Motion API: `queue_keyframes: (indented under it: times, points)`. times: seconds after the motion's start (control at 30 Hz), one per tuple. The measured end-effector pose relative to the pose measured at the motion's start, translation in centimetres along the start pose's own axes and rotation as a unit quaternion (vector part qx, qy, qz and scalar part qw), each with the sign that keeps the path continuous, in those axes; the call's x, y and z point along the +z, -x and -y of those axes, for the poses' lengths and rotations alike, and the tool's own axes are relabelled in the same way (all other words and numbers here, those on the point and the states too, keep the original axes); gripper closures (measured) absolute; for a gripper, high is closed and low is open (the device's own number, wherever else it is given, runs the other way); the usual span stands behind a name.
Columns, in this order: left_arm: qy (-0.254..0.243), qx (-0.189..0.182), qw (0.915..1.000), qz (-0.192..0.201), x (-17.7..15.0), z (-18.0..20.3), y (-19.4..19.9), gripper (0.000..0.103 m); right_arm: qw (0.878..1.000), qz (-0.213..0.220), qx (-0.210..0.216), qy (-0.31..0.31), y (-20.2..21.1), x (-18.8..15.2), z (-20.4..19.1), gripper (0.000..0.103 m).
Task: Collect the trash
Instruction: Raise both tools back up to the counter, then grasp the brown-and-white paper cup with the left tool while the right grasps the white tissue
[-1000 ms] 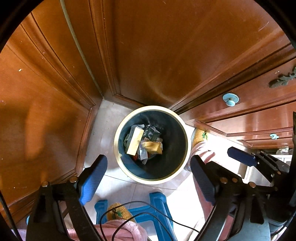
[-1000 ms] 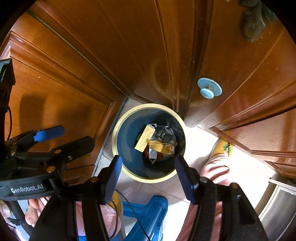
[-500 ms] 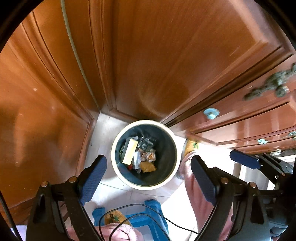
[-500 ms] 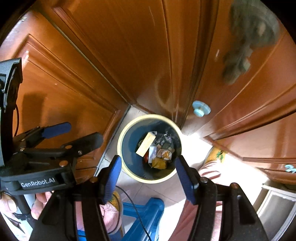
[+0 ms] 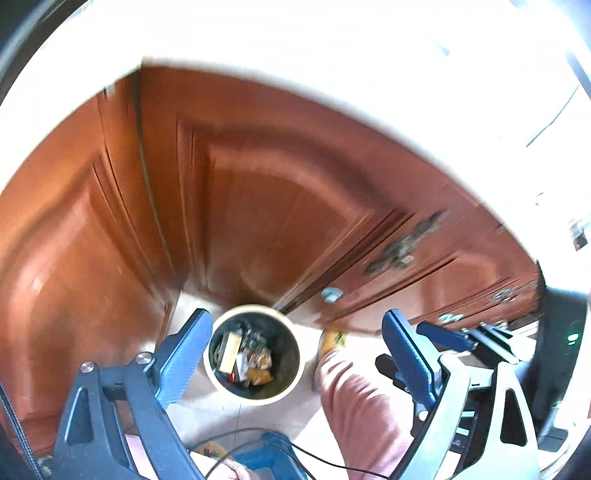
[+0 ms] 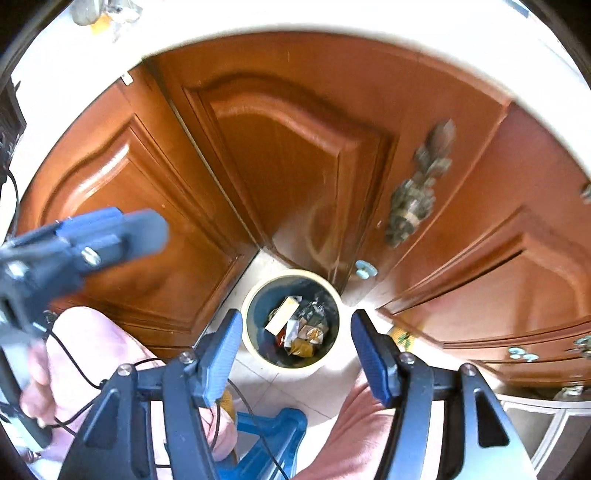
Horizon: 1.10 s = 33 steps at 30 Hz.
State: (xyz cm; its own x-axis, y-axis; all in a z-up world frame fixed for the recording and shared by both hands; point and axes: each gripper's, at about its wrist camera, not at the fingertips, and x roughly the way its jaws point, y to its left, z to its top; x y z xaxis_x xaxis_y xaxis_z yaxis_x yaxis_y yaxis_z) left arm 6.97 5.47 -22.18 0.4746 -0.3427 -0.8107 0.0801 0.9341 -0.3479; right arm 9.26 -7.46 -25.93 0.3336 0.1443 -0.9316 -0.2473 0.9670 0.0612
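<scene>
Trash (image 6: 299, 326) — wrappers and a small carton, judged light and crushable, best pinched at a free edge — is being seen inside the bin (image 5: 288, 387), above which left gripper (image 5: 295, 354) and right gripper (image 6: 293, 350) are being held wide, empty.

The bin (image 6: 291, 319) is standing on the floor (image 6: 317, 387) in the corner where the cabinet doors (image 6: 288, 158) are meeting; trash (image 6: 297, 325) is lying inside it; the counter (image 6: 332, 18) is running above the doors; drawers (image 6: 517, 295) are sitting to the right of the bin; a stool (image 6: 273, 432) is standing nearer the camera than the bin, between the person's legs (image 6: 354, 435); a slippered foot (image 5: 332, 339) is resting just right of the bin.
</scene>
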Motion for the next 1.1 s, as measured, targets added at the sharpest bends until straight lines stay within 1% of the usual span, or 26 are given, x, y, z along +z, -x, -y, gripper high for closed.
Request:
queue_keyframes:
  times: [0.07,0.17,0.3,0.4,0.53,0.6,0.7,0.8,0.87,0.97,1.1]
  points:
    - [-0.012,-0.001,0.9997,0.024,0.9,1.1,2.6,0.006,1.000,0.016,0.003,-0.003,2.3,0.6,0.2,0.042]
    - [-0.034,0.001,0.9976,0.060,2.5,2.6,6.0,0.005,0.999,0.053,-0.001,-0.003,6.3,1.7,0.3,0.042]
    - [-0.062,0.009,0.9935,0.095,5.3,4.3,9.7,0.005,0.994,0.108,-0.022,0.000,11.3,3.8,0.7,0.042]
    - [-0.086,0.028,0.9901,0.107,7.6,5.7,11.3,0.005,0.991,0.135,-0.022,-0.005,14.0,6.2,1.5,0.042]
    - [-0.104,0.036,0.9866,0.120,11.4,6.7,12.8,0.005,0.987,0.161,-0.020,-0.003,16.8,9.8,2.6,0.042]
    - [-0.109,0.038,0.9854,0.125,12.7,7.2,13.5,0.005,0.984,0.175,-0.017,0.000,18.1,11.5,3.0,0.042]
    - [-0.117,0.034,0.9842,0.128,14.9,7.9,13.7,0.005,0.983,0.184,-0.014,0.005,19.1,14.2,3.5,0.042]
    - [-0.126,0.041,0.9822,0.134,17.3,8.8,13.6,0.005,0.982,0.187,-0.014,0.008,19.2,17.4,3.9,0.042]
    - [-0.133,0.046,0.9806,0.137,19.3,9.4,13.1,0.005,0.982,0.188,-0.010,0.009,19.3,19.5,5.0,0.042]
    - [-0.133,0.064,0.9790,0.141,22.4,10.0,11.6,0.005,0.985,0.174,-0.008,0.000,18.1,23.8,6.7,0.042]
    - [-0.133,0.077,0.9807,0.121,26.9,10.3,8.2,0.005,0.988,0.150,0.000,-0.039,15.6,29.4,10.1,0.042]
